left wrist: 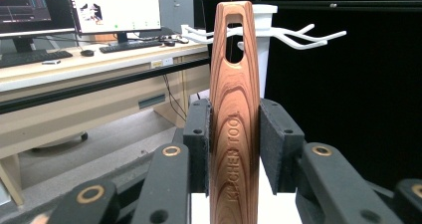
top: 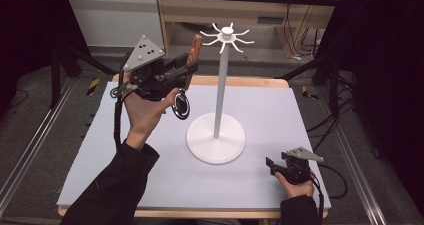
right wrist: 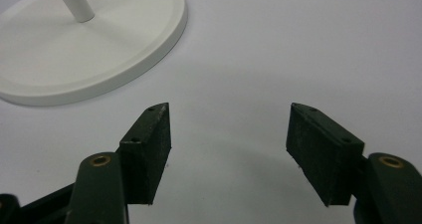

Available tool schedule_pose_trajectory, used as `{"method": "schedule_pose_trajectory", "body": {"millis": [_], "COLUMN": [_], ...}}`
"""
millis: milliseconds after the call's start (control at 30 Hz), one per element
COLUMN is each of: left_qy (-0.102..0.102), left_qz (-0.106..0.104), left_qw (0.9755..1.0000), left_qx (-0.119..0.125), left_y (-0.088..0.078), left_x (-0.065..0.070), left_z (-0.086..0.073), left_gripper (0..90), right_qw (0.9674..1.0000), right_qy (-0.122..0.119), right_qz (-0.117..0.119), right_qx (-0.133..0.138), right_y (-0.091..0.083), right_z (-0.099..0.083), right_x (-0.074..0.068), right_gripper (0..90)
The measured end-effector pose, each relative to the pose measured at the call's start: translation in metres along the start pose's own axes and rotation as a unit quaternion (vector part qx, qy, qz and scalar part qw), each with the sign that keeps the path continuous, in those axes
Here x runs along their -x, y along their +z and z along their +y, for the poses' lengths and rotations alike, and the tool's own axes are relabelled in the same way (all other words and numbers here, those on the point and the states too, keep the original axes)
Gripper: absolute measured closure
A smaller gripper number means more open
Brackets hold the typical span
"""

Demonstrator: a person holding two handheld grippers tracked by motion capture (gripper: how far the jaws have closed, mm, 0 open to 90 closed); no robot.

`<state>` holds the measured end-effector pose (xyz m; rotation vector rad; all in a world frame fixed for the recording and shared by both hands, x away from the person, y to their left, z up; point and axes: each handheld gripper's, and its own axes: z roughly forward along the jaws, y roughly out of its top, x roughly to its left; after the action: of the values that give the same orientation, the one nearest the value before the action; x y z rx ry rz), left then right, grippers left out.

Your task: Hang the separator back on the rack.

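Observation:
My left gripper point(top: 186, 67) is raised above the table's far left and is shut on a wooden kitchen tool handle point(left wrist: 234, 109). The handle stands upright between the pads, its slotted end point(top: 196, 45) level with the hooks point(top: 227, 36) of a white stand and just left of them. A dark round head point(top: 181, 106) hangs below the person's hand. In the left gripper view the hooks point(left wrist: 298, 37) sit right behind the handle's slot. My right gripper point(top: 271, 164) rests low at the table's near right, open, with nothing between its jaws point(right wrist: 229, 139).
The stand's pole point(top: 220, 85) rises from a round white base point(top: 216, 137) mid-table; the base's rim point(right wrist: 149, 45) lies ahead-left of the right gripper. The white tabletop point(top: 150, 185) has wooden edges. A desk with monitors point(left wrist: 114, 7) and a keyboard stands beyond.

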<state>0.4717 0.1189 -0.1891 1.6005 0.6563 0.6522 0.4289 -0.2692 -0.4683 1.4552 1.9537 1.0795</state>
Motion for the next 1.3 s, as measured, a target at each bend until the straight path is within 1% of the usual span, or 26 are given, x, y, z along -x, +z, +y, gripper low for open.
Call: {"method": "schedule_pose_trajectory", "body": {"millis": [67,133,167,200,333,367,400,633,933,1033,1300], "left_qy": [-0.005,-0.002,0.002,-0.001,0.000,0.004,0.000,0.000,0.002,0.003,0.005], "left_qz": [-0.003,-0.004,-0.002,-0.005,-0.004,-0.003,-0.005,-0.006,-0.007,-0.007,-0.007], "left_qw": [1.0000,1.0000,1.0000,1.0000,1.0000,1.0000,0.9999,0.9998,0.9998,0.9998,0.9998], "left_qx": [-0.003,-0.005,-0.003,-0.006,-0.009,-0.005,-0.010,-0.017,-0.017,-0.020,-0.019], "left_y": [0.001,0.003,0.003,0.004,0.007,0.008,0.009,0.015,0.022,0.024,0.026], "left_x": [0.001,0.002,0.002,0.003,0.003,0.003,0.004,0.004,0.007,0.007,0.008], "left_z": [0.001,0.001,0.001,0.001,0.001,0.001,0.001,-0.001,-0.004,-0.005,-0.007], "left_gripper": [67.7,67.6,67.6,67.6,67.6,67.6,67.6,67.6,67.6,67.6,67.5], "right_qw": [1.0000,1.0000,1.0000,1.0000,1.0000,1.0000,1.0000,1.0000,1.0000,1.0000,1.0000], "right_qy": [0.000,0.000,-0.001,0.002,0.001,-0.001,0.000,0.000,0.001,-0.001,0.000], "right_qz": [-0.001,0.000,0.000,0.000,0.000,-0.001,-0.001,-0.001,0.000,0.000,0.002], "right_qx": [0.000,0.000,0.000,0.000,0.000,0.001,0.001,0.001,0.001,0.001,0.000], "right_y": [0.000,0.000,0.000,0.000,0.000,0.000,0.000,0.000,-0.001,0.000,0.000], "right_z": [0.000,0.000,0.000,0.000,0.000,0.000,0.000,0.000,0.000,0.000,0.000], "right_x": [0.000,0.000,0.000,0.000,0.000,0.000,0.000,0.000,0.000,0.000,0.000], "right_gripper": [34.4,34.4,34.5,34.5,34.5,34.5,34.5,34.5,34.5,34.5,34.5]}}
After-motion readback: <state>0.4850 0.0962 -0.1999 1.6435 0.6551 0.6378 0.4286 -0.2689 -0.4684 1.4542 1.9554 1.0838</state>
